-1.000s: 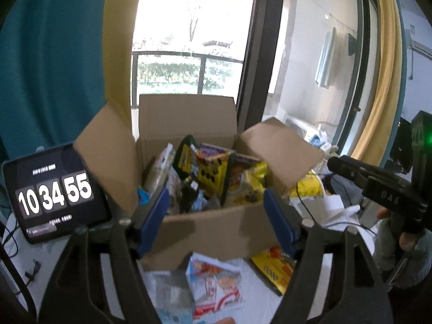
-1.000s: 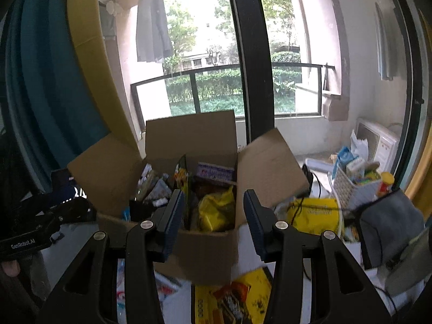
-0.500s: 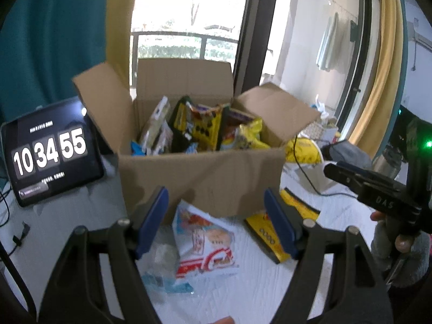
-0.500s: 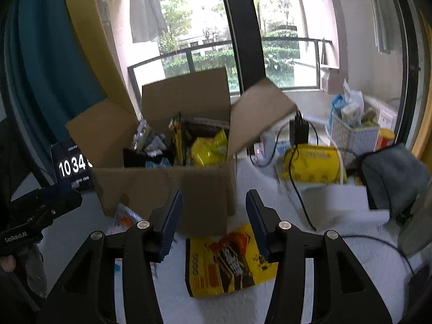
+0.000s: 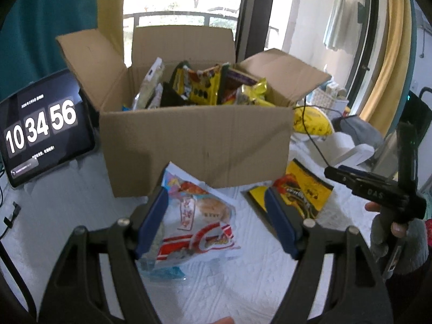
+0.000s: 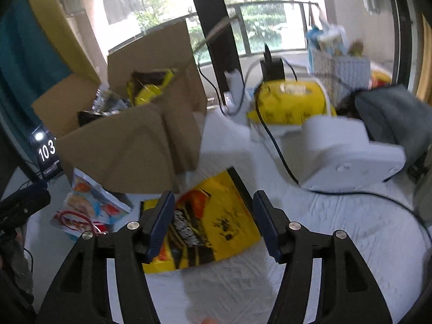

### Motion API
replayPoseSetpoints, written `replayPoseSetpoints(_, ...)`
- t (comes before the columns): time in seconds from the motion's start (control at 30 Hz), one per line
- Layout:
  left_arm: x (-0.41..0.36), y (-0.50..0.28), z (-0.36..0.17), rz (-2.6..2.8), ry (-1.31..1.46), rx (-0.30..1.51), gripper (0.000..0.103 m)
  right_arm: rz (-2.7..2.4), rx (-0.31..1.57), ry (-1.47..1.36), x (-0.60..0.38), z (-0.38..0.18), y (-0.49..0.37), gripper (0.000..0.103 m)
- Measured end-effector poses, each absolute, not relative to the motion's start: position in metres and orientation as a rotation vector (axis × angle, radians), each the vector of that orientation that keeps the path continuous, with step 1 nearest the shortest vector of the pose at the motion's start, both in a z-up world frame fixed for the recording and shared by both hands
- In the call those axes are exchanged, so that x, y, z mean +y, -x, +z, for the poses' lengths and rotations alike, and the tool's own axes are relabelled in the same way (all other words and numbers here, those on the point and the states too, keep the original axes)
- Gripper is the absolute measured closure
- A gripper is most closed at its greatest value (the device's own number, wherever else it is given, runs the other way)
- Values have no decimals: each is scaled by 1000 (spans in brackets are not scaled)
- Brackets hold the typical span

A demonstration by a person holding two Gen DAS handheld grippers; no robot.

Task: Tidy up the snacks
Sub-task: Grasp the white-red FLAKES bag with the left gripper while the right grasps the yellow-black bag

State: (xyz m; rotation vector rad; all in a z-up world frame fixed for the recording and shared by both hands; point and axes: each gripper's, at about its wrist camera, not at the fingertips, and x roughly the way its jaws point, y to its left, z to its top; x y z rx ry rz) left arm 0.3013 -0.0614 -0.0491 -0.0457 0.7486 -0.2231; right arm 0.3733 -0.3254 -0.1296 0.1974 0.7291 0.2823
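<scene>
Both grippers hover low before the cardboard box (image 5: 194,140).
Left gripper (image 5: 216,221) jaws wide over red-white snack bag (image 5: 199,224); right gripper (image 6: 213,225) wide over yellow packet (image 6: 216,221).

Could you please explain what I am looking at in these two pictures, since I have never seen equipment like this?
There is no robot here: a person holds a two-finger gripper in each hand, and a fisheye camera on each looks forward along its fingers.

One picture is from the left gripper, the other from the right gripper. Both are open and hold nothing.

On the white cloth stands an open cardboard box full of snack packets. In front of it lie a red and white snack bag, framed between the left gripper's fingers, and a yellow snack bag, framed between the right gripper's. Neither bag is gripped. A tablet beside the box shows a clock.

The black tool at the right edge of the left picture is the right gripper, seen from the side.
</scene>
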Motion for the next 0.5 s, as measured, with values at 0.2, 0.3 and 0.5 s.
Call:
replayPoseSetpoints(0.2, -67, -313, -68, -213, 26, 798, 28, 304, 798, -237, -333, -156, -395, 34)
replayPoseSetpoints(0.3, -69, -319, -77, -208, 22, 819, 28, 302, 823, -246, -335, -166, -404, 34)
replayPoseSetpoints(0.5, -69, -323, -88, -195, 3, 833, 28, 351, 866, -246, -331, -176, -409, 29)
